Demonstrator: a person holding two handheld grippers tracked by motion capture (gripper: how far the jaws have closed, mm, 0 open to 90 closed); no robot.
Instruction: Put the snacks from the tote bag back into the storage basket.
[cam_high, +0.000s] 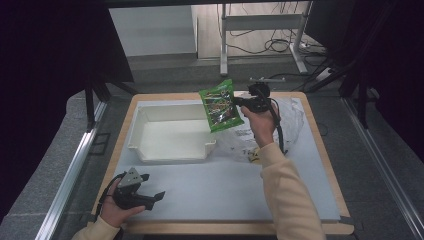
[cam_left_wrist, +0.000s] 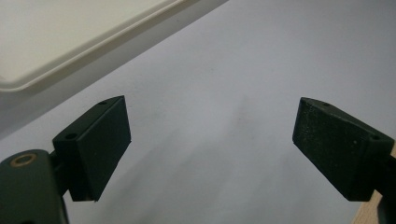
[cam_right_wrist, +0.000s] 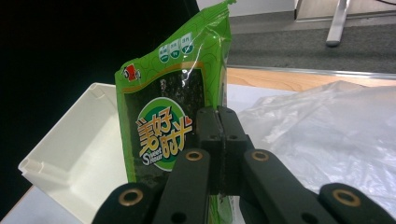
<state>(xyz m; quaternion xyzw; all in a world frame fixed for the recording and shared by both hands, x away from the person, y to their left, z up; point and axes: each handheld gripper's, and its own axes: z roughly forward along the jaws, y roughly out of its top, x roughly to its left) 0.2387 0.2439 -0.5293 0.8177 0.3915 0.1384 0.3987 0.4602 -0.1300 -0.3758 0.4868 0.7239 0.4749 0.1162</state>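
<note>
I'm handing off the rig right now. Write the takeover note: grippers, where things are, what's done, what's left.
Right gripper: shut on the edge of the green snack packet, held in the air above the right end of the white bin.
Left gripper: open, nothing between its jaws, low over the mat at front left.
Clear plastic bag: lying on the mat right of the bin.
Done: packet picked up.
Left: probably lower it into the bin, which looks empty, and release.

Bare mat (cam_high: 225, 192) lies open; white bin (cam_high: 172, 132) and, seemingly, plastic bag (cam_high: 287, 122) crowd beyond.
</note>
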